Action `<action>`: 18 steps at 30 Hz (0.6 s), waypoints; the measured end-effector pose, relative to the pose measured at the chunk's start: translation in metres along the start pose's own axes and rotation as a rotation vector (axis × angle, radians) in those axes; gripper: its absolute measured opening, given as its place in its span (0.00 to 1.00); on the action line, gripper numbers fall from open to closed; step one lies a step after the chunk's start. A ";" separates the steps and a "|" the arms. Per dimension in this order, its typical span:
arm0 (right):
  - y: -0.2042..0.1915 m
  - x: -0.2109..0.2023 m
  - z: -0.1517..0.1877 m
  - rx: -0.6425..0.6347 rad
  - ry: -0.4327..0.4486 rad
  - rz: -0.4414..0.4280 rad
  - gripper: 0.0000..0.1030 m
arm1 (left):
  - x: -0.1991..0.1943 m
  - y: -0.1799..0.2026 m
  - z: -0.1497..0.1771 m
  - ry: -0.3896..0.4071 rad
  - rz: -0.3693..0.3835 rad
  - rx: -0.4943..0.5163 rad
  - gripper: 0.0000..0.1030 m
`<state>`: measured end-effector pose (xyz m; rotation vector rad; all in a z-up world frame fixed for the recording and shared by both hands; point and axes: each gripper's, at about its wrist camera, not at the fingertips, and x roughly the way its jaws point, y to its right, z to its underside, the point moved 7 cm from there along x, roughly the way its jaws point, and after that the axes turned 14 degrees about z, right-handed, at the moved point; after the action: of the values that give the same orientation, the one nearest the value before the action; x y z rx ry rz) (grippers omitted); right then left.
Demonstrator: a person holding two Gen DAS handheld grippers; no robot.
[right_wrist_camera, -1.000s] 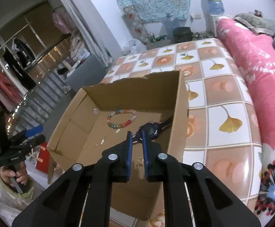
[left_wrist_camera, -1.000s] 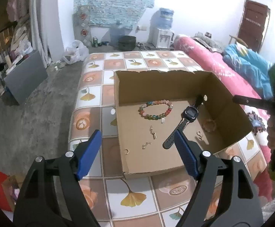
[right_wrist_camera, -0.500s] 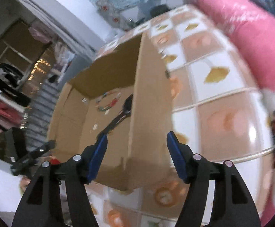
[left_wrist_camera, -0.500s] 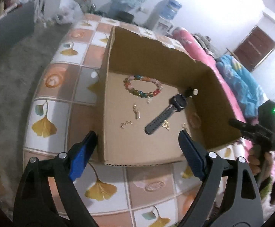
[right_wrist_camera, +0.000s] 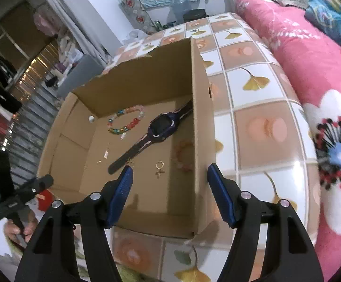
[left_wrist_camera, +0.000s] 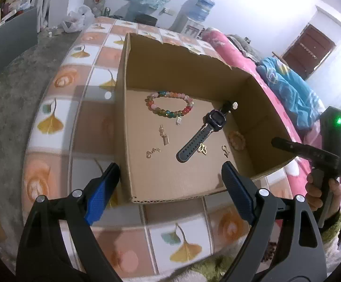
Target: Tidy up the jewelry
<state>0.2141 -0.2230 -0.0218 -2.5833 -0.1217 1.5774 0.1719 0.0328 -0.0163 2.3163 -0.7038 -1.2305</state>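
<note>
An open cardboard box point(left_wrist_camera: 184, 183) point(right_wrist_camera: 201, 122) sits on the tiled table. Inside lie a multicoloured bead bracelet point(left_wrist_camera: 169, 103) point(right_wrist_camera: 125, 123), a dark watch point(left_wrist_camera: 203, 135) point(right_wrist_camera: 151, 136), an orange bead bracelet point(left_wrist_camera: 236, 138) point(right_wrist_camera: 184, 155) and several small gold charms point(left_wrist_camera: 164, 136) point(right_wrist_camera: 159, 168). My left gripper point(left_wrist_camera: 170, 192) is open and empty above the box's near edge. My right gripper point(right_wrist_camera: 170, 195) is open and empty above the box's near right corner; it also shows in the left wrist view point(left_wrist_camera: 311, 152).
The table point(left_wrist_camera: 60, 122) point(right_wrist_camera: 252, 108) has a ginkgo-leaf tile cloth. A pink flowered bedspread point(right_wrist_camera: 323, 75) runs along its right side. Grey floor point(left_wrist_camera: 3, 98) lies to the left, with a grey cabinet point(left_wrist_camera: 10, 40) and a water dispenser point(left_wrist_camera: 193, 14) beyond.
My right gripper opened from shut and pulled back out of the box; a gold charm now lies on the watch strap. My left gripper rose and tilted down over the box.
</note>
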 end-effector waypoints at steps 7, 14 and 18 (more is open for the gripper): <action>0.002 -0.015 0.030 -0.006 0.023 0.034 0.63 | -0.010 0.008 0.025 0.010 -0.002 0.001 0.82; 0.006 -0.020 0.039 0.018 0.042 0.034 0.64 | -0.015 0.014 0.036 0.027 -0.006 0.003 0.82; 0.005 -0.026 0.044 0.006 0.066 0.052 0.64 | -0.023 0.019 0.037 0.065 -0.022 0.040 0.82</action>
<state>0.1633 -0.2289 -0.0199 -2.6513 -0.0444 1.5047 0.1254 0.0273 -0.0100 2.3906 -0.6882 -1.1551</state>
